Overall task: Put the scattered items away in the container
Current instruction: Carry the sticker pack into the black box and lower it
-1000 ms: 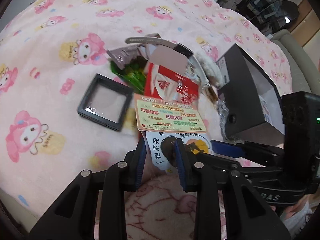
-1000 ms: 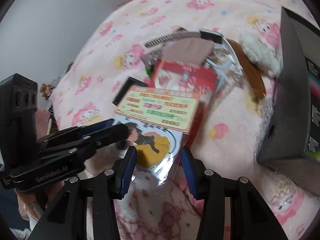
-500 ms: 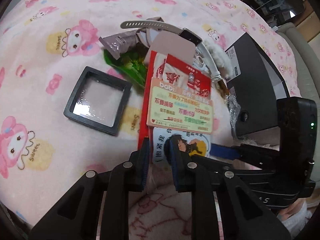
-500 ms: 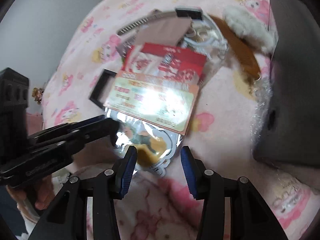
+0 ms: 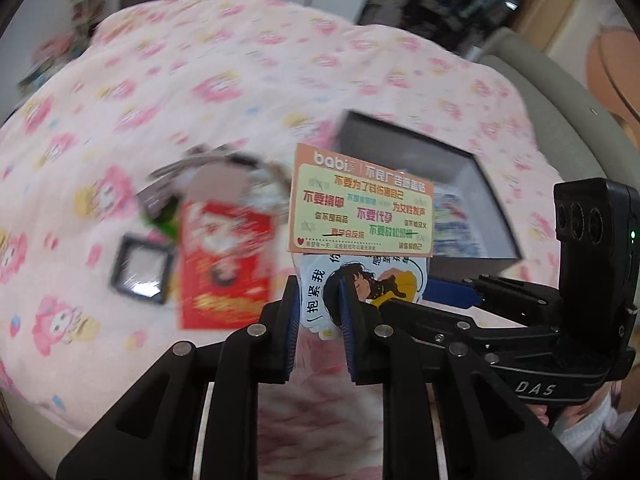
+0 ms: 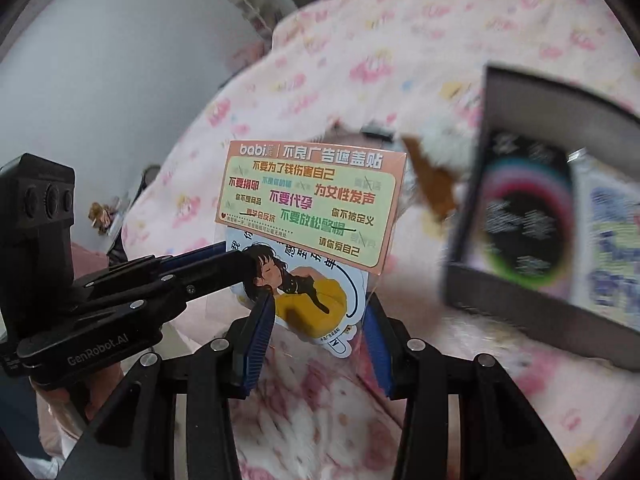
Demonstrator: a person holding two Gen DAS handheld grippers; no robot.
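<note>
Pink cartoon-print bed (image 5: 224, 92) below, blurred. Sticker pack (image 5: 360, 216) raised off the bedding, pinched at its lower edge by left claw (image 5: 316, 312), just closed on it; right claw (image 6: 320, 320) half-parted around the other edge, contact unclear. Step: carrying to dark box (image 5: 472, 176), open at right. Next: over its near wall, then release. Free air between; red packet (image 5: 224, 264) remaining.

Pink cartoon-print bedspread (image 5: 240, 80), white wall (image 6: 100, 60).
</note>
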